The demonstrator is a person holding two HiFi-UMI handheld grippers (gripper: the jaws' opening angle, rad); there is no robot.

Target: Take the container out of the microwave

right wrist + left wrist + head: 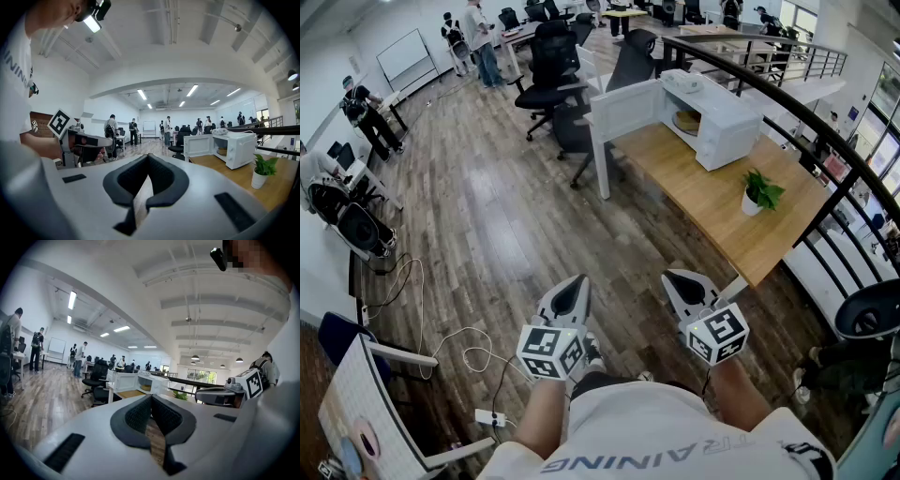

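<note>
The white microwave (720, 124) stands on a wooden table (741, 220) far ahead, its door (623, 109) swung open to the left. Inside it sits a brownish container (686, 120), also seen small in the left gripper view as the container (146, 387) and in the right gripper view as the container (222, 151). My left gripper (577, 284) and right gripper (675, 280) are held side by side in front of my body, well short of the table. Both are shut and hold nothing. The left gripper (151, 397) and the right gripper (148, 157) have their pads meeting at the tips.
A small potted plant (759, 192) stands on the table's near end. Black office chairs (553, 58) sit beyond the microwave. A dark railing (825, 141) runs along the right. Cables (464, 352) lie on the wood floor at my left, and people stand at the far end.
</note>
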